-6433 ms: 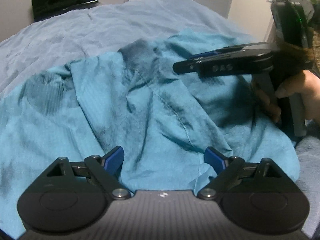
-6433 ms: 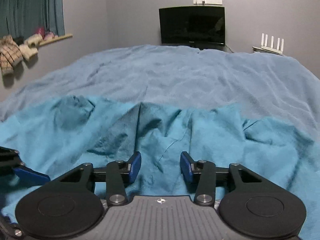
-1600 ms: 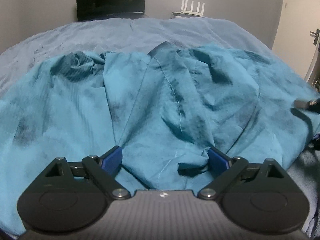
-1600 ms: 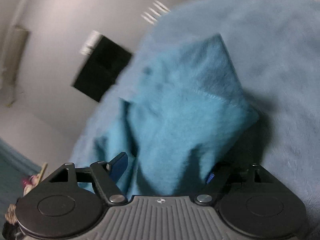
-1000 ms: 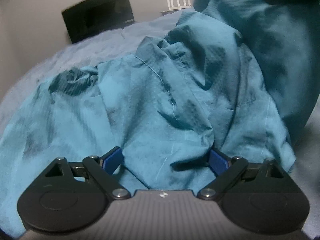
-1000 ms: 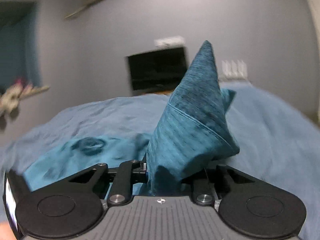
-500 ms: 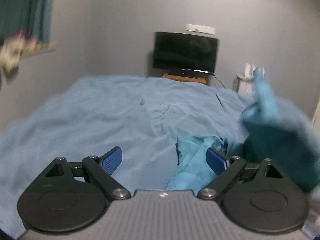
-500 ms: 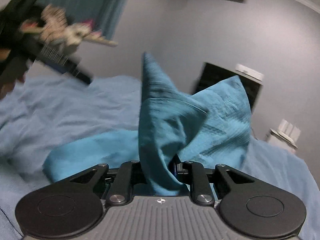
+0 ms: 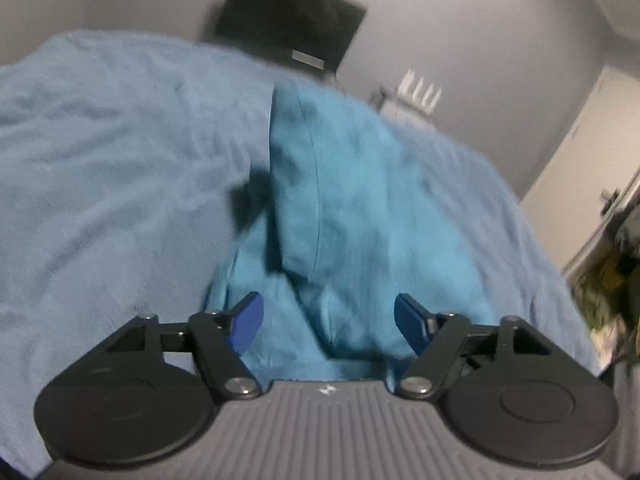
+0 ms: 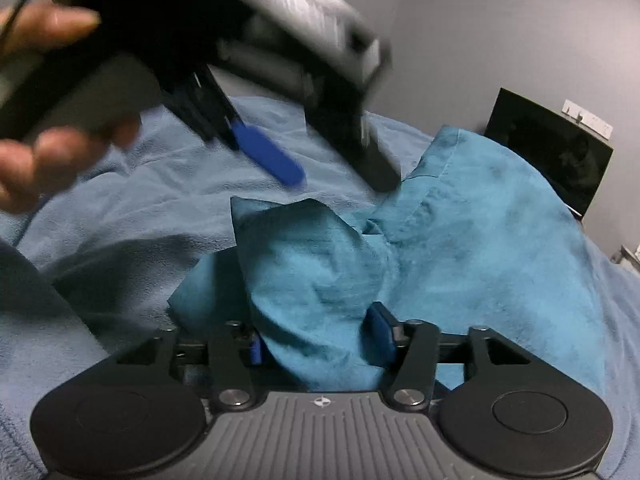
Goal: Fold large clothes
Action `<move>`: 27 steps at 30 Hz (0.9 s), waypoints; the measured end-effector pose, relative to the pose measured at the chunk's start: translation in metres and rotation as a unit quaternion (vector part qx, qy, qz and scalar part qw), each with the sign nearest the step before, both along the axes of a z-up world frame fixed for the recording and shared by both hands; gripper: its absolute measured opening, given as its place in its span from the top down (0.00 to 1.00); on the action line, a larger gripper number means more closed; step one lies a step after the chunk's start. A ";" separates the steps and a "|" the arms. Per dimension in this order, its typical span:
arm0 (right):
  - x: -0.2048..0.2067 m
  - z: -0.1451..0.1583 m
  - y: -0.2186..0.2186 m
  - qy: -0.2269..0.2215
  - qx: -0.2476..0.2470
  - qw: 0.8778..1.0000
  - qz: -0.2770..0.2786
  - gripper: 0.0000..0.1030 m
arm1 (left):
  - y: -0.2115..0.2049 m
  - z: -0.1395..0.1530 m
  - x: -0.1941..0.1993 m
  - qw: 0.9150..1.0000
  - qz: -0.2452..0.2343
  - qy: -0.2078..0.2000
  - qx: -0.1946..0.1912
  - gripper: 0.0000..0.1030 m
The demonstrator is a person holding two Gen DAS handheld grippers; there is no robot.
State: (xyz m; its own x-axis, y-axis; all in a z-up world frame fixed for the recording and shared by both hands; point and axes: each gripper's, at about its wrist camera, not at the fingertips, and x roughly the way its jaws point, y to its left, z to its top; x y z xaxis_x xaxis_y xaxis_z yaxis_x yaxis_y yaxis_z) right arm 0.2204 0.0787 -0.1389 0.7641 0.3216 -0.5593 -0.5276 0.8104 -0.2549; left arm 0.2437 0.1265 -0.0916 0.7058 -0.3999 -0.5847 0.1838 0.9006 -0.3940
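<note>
- Right wrist view: my right tongs (image 10: 318, 344) are opening, garment (image 10: 460, 248) fold between the pads, long axis toward 1 o'clock on the bed (image 10: 120, 216).
- Left tongs (image 9: 328, 320) are closing, not gripping; cloth runs toward 12.

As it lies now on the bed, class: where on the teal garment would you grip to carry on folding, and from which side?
Probably the raised corner flap of the teal garment, approached from the near side, low along the blue blanket. It stands up free of the heap, so fingers can close across its edge. The right gripper is opening around that bunch; the left gripper is closing, empty.
</note>
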 end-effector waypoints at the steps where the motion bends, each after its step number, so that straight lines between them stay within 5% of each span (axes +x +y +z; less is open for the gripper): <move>1: -0.002 0.001 0.000 0.002 0.000 1.000 0.002 0.41 | -0.002 -0.007 0.005 1.000 0.001 0.013 0.010 0.30; 8: -0.044 0.028 -0.039 -0.016 0.031 0.999 0.009 0.32 | 0.001 -0.029 0.015 0.999 -0.004 0.042 0.021 0.30; 14: -0.037 0.063 -0.121 0.002 0.120 0.988 -0.100 0.34 | -0.011 -0.030 0.011 0.999 -0.017 0.041 0.029 0.30; 17: -0.015 0.058 -0.155 0.024 0.146 0.970 -0.193 0.43 | -0.018 -0.028 0.003 0.998 -0.027 0.045 0.043 0.77; 18: -0.006 0.054 -0.166 0.039 0.160 0.962 -0.220 0.48 | -0.019 -0.027 0.004 0.998 -0.026 0.053 0.034 0.83; 22: 0.015 0.038 -0.189 0.079 0.219 0.940 -0.249 0.51 | -0.035 -0.017 -0.010 0.994 -0.033 0.038 0.098 0.86; 27: 0.039 0.030 -0.162 0.065 0.175 0.959 -0.213 0.57 | -0.019 -0.027 -0.010 0.994 -0.020 0.068 0.081 0.86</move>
